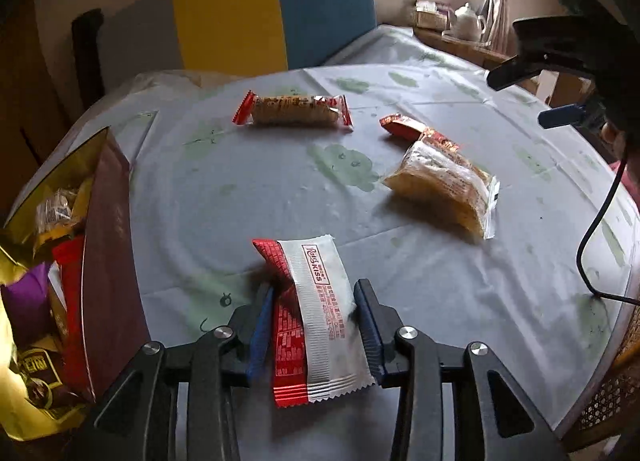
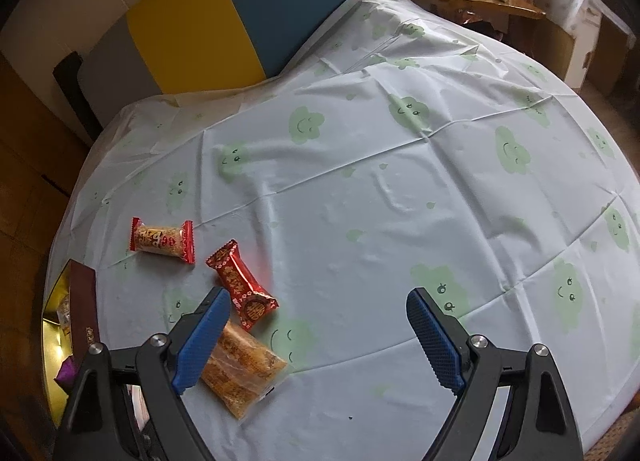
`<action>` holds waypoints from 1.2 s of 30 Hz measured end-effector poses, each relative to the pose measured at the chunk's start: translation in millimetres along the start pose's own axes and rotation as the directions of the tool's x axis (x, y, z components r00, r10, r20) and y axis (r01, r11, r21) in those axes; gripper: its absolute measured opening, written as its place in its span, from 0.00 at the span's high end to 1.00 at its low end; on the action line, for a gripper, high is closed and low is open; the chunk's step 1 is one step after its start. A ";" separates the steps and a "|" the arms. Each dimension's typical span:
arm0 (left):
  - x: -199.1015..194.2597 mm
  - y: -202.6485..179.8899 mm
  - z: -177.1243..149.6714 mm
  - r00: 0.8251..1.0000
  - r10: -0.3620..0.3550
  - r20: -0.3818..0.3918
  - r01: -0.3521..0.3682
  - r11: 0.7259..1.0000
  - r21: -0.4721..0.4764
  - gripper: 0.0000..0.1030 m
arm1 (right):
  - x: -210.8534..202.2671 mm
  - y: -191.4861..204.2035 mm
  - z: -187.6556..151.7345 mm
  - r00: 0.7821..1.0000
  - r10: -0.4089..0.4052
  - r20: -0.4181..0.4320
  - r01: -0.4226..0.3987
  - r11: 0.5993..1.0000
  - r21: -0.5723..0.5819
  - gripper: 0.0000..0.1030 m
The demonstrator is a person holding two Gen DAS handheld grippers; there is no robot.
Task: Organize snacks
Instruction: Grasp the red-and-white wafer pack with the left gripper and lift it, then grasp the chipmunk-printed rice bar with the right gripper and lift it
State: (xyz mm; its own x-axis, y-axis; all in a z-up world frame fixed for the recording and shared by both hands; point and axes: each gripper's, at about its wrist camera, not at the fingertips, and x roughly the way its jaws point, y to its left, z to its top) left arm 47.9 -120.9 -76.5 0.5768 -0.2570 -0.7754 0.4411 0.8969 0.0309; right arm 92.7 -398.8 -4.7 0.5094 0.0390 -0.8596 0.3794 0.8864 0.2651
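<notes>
Gripping a wafer in your left gripper, right gripper wide open and empty, you had the box part-filled; three snacks remained on the table

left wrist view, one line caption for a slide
Left tongs grip a red-and-white snack packet beside the snack box.

On the counter a wrapped bar lies nearest, between the left gripper's fingers. A snack box stands at the left edge (packets inside). Farther back lie a cracker pack, a small packet and, right, a cake pack.
</notes>
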 end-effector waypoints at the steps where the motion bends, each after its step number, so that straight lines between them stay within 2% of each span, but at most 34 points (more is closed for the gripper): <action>1: 0.2 2.0 -1.9 1.000 -0.009 0.012 0.009 1.000 -0.003 0.60 | 0.5 0.6 -0.4 1.000 0.001 0.000 -0.001 1.000 -0.004 0.12; 6: -5.9 5.3 -8.6 0.996 -0.030 0.089 0.030 0.999 -0.009 0.60 | 2.0 15.3 -5.8 1.000 0.020 0.011 -0.019 0.996 -0.082 0.13; 12: -6.8 2.8 -3.2 0.993 -0.037 0.111 0.038 0.999 -0.015 0.61 | 6.3 54.5 -25.0 0.995 0.092 -0.025 -0.095 0.963 -0.253 0.16; 14: -7.0 3.8 -2.4 0.992 -0.041 0.116 0.043 0.999 -0.017 0.61 | 7.4 73.0 -34.0 0.993 0.109 -0.041 -0.116 0.933 -0.340 0.20; 16: -7.9 4.0 -4.0 0.992 -0.046 0.121 0.049 0.999 -0.022 0.61 | 10.7 87.8 -39.6 0.994 0.092 -0.063 -0.110 0.908 -0.404 0.28; 18: -9.2 4.4 -5.4 0.991 -0.050 0.125 0.054 0.998 -0.025 0.61 | 13.8 104.9 -39.1 0.994 0.076 -0.073 -0.101 0.884 -0.456 0.31; 25: -8.0 6.5 -5.2 0.989 -0.066 0.134 0.071 0.997 -0.035 0.61 | 42.2 169.7 -8.1 0.996 0.090 -0.012 -0.078 0.782 -0.619 0.31; 28: -7.9 7.5 -5.3 0.988 -0.074 0.136 0.081 0.996 -0.043 0.61 | 77.7 195.8 6.2 0.999 0.034 -0.023 -0.040 0.728 -0.685 0.31; 33: -7.5 8.3 -5.4 0.987 -0.080 0.138 0.088 0.995 -0.048 0.61 | 123.8 215.9 17.3 0.997 -0.068 -0.029 0.023 0.664 -0.747 0.31; 34: -7.7 8.4 -5.4 0.987 -0.080 0.138 0.088 0.995 -0.049 0.61 | 131.5 217.3 16.9 0.995 -0.089 -0.036 0.032 0.656 -0.754 0.38; 36: -7.9 8.0 -5.3 0.987 -0.080 0.139 0.088 0.995 -0.049 0.61 | 138.5 217.6 15.1 0.993 -0.099 -0.059 0.021 0.656 -0.754 0.57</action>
State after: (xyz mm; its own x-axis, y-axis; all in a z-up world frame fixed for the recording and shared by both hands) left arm 43.2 -109.9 -73.5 0.6298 -0.3755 -0.6799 0.4557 0.8875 -0.0681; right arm 257.5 -207.5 -59.4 0.4233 -0.0219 -0.9057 -0.3231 0.9303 -0.1735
